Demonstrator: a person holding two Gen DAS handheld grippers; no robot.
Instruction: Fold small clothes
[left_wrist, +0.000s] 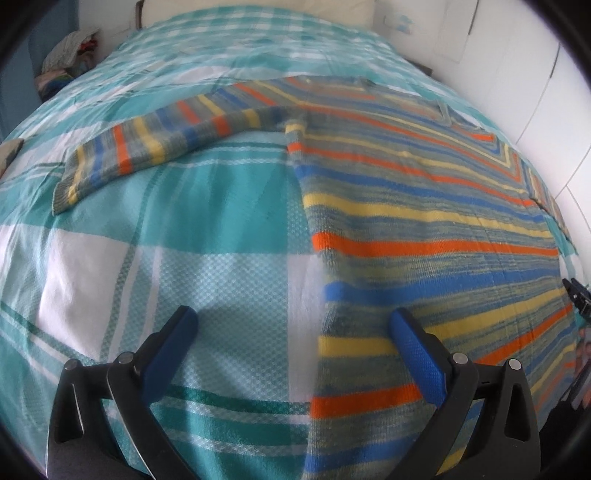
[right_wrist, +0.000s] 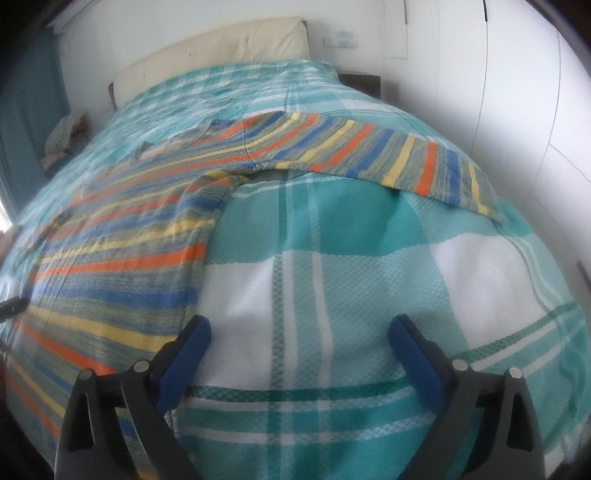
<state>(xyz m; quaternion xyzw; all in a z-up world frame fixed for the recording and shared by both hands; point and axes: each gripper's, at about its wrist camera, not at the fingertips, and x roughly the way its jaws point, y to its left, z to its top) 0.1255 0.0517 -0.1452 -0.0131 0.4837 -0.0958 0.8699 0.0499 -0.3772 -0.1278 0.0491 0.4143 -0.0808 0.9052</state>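
One striped sweater (left_wrist: 424, 229), spread flat on the checked bedspread (left_wrist: 177, 221), with two sleeves: one sleeve (left_wrist: 155, 144) stretched out to the sweater's left in the left wrist view, the other sleeve (right_wrist: 406, 158) stretched out to the sweater's right in the right wrist view. One bedspread under the sweater. One cream headboard (right_wrist: 221, 51) beyond the sweater's collar end. One heap of clothes (left_wrist: 70, 55) off the bedspread's far left corner. Two grippers near the sweater's hem end: left gripper (left_wrist: 295, 325), right gripper (right_wrist: 301, 328), two blue fingers (left_wrist: 417, 354) on each, jaws wide apart.
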